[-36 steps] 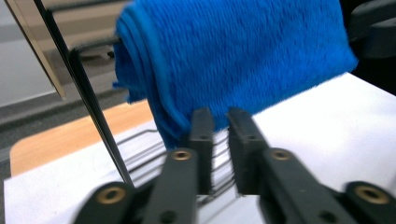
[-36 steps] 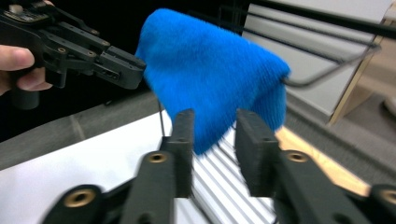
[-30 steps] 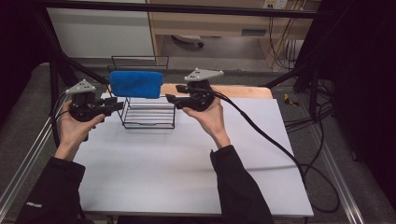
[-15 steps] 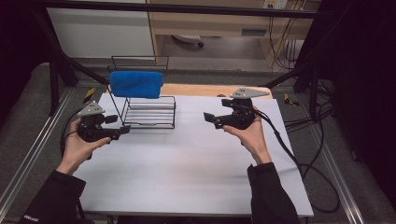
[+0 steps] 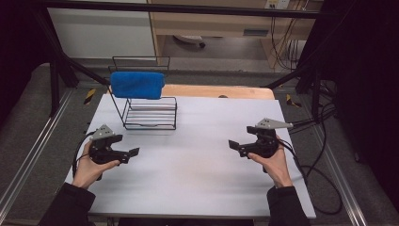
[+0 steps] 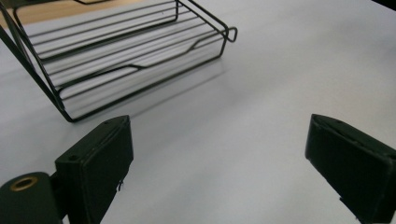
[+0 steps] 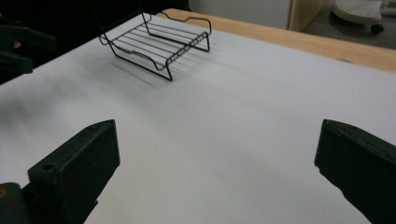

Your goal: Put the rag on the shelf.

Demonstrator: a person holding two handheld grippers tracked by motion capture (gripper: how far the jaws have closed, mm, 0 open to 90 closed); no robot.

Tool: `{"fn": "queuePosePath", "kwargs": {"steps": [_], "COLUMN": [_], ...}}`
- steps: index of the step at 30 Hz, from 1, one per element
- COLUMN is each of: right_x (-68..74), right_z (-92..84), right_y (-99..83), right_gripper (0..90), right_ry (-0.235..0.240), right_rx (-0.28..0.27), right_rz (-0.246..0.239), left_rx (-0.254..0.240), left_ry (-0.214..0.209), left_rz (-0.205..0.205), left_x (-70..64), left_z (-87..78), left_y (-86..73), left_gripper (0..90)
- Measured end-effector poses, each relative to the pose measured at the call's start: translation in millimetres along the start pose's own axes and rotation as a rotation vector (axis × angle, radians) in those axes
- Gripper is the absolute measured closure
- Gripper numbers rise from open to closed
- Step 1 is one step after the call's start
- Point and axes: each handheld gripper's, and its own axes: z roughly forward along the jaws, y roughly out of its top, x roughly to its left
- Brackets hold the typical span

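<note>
A blue folded cloth hangs over the top rail of a black wire rack at the back left of the white table. My left gripper hovers low near the table's left edge, in front of the rack and pointing right. Its jaws have just been opening and stand open with nothing between them. The left gripper view has the rack's base ahead of that gripper. My right gripper is low at the right, pointing left. It too has just been opening and stands open and empty, with the rack far ahead.
A wooden board runs along the table's far edge. Black frame bars stand at the back left, and cables trail off the right side. Bare table lies between the two grippers.
Both hands have drawn away from the rack toward the near side, spreading apart and sinking close to the table. Their jaws have widened. The cloth stays draped on the rack.
</note>
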Motion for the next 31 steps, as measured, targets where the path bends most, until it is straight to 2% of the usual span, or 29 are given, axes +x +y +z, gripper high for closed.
{"fn": "queuePosePath", "kwargs": {"steps": [7,15,23,31], "right_x": [-15.1,-26.7,-31.4,-29.6], "right_z": [-12.7,-27.6,-34.8,-33.3], "right_y": [-40.7,-80.3,-101.8,-103.6], "right_gripper": [0.6,0.6,0.7,0.7], "right_ry": [-0.012,-0.007,-0.030,-0.035], "right_rx": [0.028,0.053,0.089,0.111], "right_rz": [0.035,0.061,0.069,0.057], "left_rx": [0.007,0.034,0.025,0.026], "left_ry": [-0.005,-0.007,-0.003,0.000], "left_rz": [0.009,0.065,0.081,0.075], "left_x": [-1.9,-5.6,-7.2,-5.5], "left_z": [5.6,10.6,7.7,7.3], "left_y": [-22.1,-38.5,-49.0,-53.2], "left_gripper": [8.0,8.2,8.2,8.3]}}
